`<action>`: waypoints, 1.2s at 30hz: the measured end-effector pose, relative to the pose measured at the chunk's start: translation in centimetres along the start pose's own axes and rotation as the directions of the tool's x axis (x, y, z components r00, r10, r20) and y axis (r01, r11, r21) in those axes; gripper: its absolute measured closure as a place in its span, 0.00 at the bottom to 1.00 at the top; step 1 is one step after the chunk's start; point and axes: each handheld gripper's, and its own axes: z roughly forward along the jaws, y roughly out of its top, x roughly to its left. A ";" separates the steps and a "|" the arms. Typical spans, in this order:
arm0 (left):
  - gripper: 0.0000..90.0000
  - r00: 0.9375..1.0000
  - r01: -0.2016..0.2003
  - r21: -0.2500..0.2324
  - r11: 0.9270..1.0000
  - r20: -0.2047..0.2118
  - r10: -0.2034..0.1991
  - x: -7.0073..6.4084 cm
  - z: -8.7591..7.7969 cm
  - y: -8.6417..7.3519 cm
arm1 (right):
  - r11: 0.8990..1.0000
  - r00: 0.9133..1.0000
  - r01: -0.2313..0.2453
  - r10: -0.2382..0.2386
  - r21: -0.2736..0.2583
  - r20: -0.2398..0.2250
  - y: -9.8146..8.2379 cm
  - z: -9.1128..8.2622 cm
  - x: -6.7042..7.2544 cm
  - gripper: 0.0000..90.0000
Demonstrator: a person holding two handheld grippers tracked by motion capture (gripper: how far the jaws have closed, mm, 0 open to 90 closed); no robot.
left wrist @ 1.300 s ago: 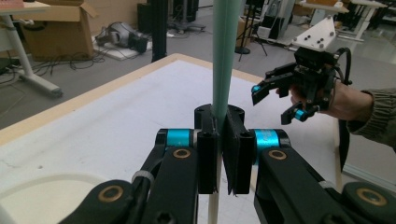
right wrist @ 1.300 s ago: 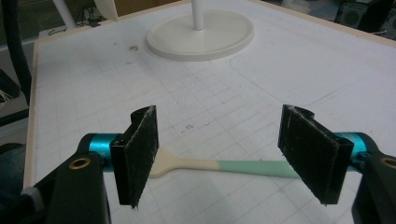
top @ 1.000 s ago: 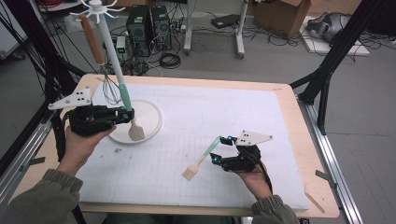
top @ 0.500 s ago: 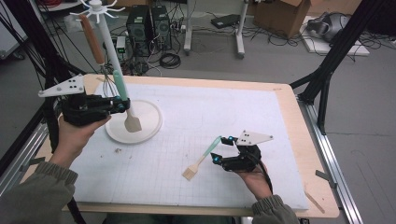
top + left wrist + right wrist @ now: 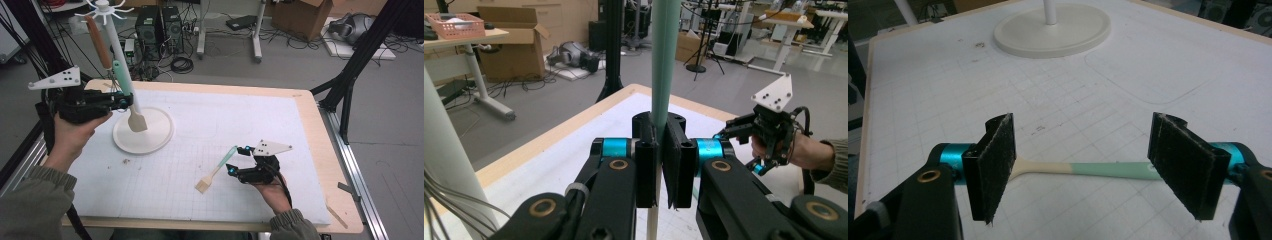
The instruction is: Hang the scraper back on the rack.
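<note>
Two mint-handled cream spatulas: your left gripper (image 5: 122, 102) is clamping one spatula (image 5: 131, 107) upright, while your right gripper's (image 5: 1083, 167) jaws are standing apart, the flat-lying spatula (image 5: 1088, 169) just beyond them.

stand base (image 5: 145, 137): mat (image 5: 280, 115) left | brush (image 5: 216, 172): mat front, right of base

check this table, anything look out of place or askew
Nothing is spilled or broken. One teal-handled spatula lies loose on the mat between the open right tongs, while its twin is clamped upright in the left tongs beside the hanging rack.
</note>
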 end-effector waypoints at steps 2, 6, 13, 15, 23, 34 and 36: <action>0.94 1.000 0.000 -0.005 1.000 -0.004 0.000 0.2 -0.1 0.4 | 1.000 1.000 0.002 -0.002 0.001 0.002 0.0 0.0 0.0 0.29; 0.94 1.000 -0.006 0.004 1.000 -0.019 0.006 0.5 -0.2 1.1 | 1.000 1.000 0.003 -0.003 0.003 0.006 0.0 0.0 0.0 0.28; 0.94 1.000 0.011 -0.009 1.000 -0.026 -0.011 1.2 -0.3 1.9 | 1.000 1.000 0.003 -0.003 0.002 0.006 0.0 0.1 0.0 0.28; 0.94 0.999 0.013 -0.012 1.000 -0.033 -0.013 1.3 -0.4 2.2 | 1.000 1.000 0.002 -0.002 0.002 0.007 0.0 0.1 0.0 0.28; 0.94 0.999 0.023 -0.012 1.000 -0.039 -0.024 1.9 -0.4 3.5 | 1.000 1.000 0.005 -0.005 -0.001 0.006 0.0 0.1 0.0 0.28; 0.93 0.997 0.040 -0.008 0.999 -0.065 -0.041 3.0 -0.2 4.2 | 1.000 1.000 0.001 -0.001 -0.002 0.001 0.0 0.1 -0.1 0.28; 0.94 0.997 0.045 -0.017 0.999 -0.064 -0.046 3.3 -0.3 4.2 | 1.000 1.000 0.003 -0.003 -0.002 0.002 0.0 0.1 0.0 0.28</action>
